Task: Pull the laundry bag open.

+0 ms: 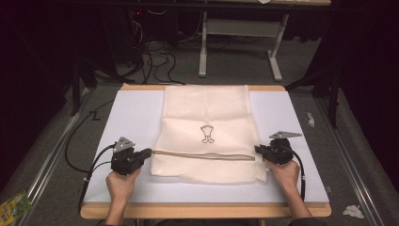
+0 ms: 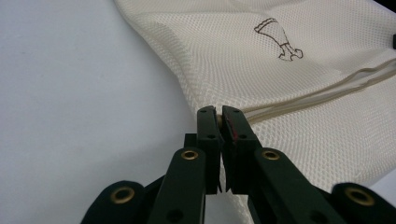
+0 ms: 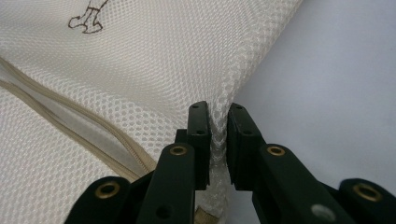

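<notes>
A cream mesh laundry bag (image 1: 206, 134) with a beige zip is spread flat mid-desk (image 1: 127, 113). Its left edge, by the zip's end, is clamped in the left tool (image 2: 218, 113). At its right edge, mesh sits between the slightly parted right tool (image 3: 219, 113).

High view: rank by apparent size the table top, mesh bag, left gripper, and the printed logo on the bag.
1. table top
2. mesh bag
3. left gripper, its fingers shut on the bag's left edge
4. printed logo

All gaps are clear; no ties.
</notes>
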### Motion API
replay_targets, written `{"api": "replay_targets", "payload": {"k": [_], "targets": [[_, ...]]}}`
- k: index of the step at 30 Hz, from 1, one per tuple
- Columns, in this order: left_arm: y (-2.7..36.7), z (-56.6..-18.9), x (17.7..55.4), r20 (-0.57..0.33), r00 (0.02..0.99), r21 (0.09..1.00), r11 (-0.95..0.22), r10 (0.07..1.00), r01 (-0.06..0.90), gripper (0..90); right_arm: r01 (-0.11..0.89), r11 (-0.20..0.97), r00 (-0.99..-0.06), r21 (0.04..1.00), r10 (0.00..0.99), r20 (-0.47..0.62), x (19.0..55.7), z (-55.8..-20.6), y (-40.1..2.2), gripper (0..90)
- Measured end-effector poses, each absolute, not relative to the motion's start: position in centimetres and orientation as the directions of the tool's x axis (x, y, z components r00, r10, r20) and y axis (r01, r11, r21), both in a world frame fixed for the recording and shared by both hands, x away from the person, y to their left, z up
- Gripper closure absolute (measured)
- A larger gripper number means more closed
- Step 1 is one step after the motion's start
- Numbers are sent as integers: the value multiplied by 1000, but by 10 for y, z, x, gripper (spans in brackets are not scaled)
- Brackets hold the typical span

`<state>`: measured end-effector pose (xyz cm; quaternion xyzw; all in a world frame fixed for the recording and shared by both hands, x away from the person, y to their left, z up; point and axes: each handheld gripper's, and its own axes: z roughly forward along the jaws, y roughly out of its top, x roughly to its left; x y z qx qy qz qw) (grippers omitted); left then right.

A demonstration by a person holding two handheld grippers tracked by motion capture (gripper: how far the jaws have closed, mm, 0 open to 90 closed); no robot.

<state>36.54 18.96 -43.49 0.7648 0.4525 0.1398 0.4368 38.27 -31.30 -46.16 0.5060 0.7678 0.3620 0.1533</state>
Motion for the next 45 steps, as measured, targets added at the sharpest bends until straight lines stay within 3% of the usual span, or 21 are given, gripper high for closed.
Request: {"api": "replay_targets", "payload": {"k": [7, 17, 24, 39, 45], "targets": [[185, -438, 366, -160, 549, 786, -231, 820, 573, 860, 664, 233, -439, 710, 891, 118, 382, -462, -312, 787], [183, -441, 368, -160, 553, 784, -235, 818, 574, 853, 664, 211, -422, 717, 898, 126, 380, -460, -313, 664], [185, -438, 367, -151, 561, 803, -230, 814, 550, 782, 650, 200, -417, 733, 901, 123, 380, -457, -313, 601], [191, -426, 363, -140, 560, 847, -194, 817, 495, 588, 580, 144, -416, 802, 898, 140, 365, -439, -325, 601], [197, -420, 361, -138, 547, 858, -176, 826, 482, 555, 558, 120, -404, 821, 904, 142, 359, -432, -334, 602]]}}
